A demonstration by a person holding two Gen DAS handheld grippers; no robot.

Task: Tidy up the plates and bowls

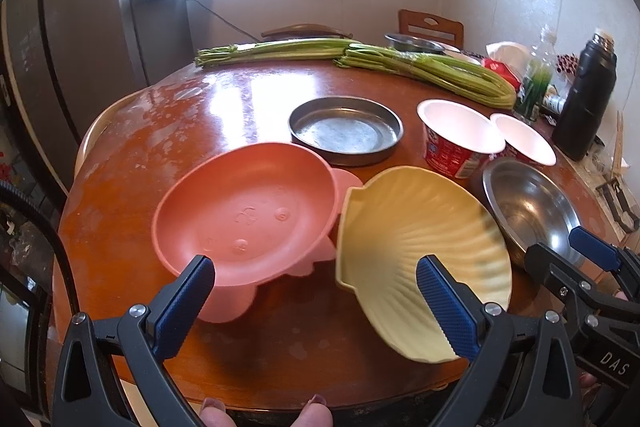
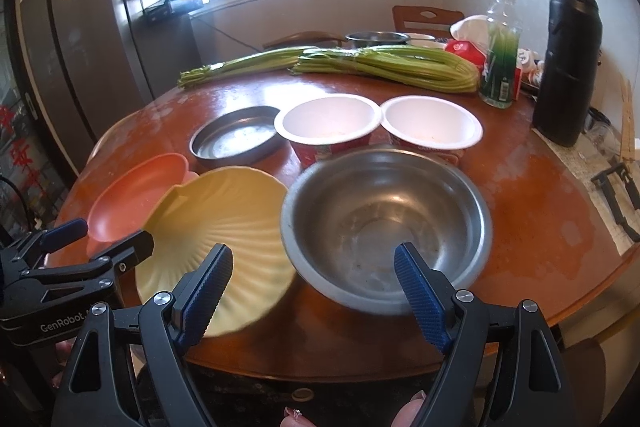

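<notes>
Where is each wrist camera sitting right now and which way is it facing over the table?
Left wrist: low at the table's near edge, facing the pink plate and yellow shell plate; left gripper open, fingertips below, right gripper at right.
Right wrist: further right, facing the steel bowl; right gripper open, left gripper at left.
Shared: both plates, steel bowl, flat metal pan, two paper cups, celery, black flask.

- Yellow shell plate [image 1: 420, 251]: right rim motion-blurred in left wrist view; near edge behind my left gripper [image 1: 316, 301] fingers.
- Pink dish [image 2: 132, 195]: largely hidden by the shell plate in right wrist view.
- Steel bowl [image 1: 532, 211]: near rim covered by my right gripper [image 1: 568, 259].
- Red cup [image 2: 332, 131] labels: unreadable.
</notes>
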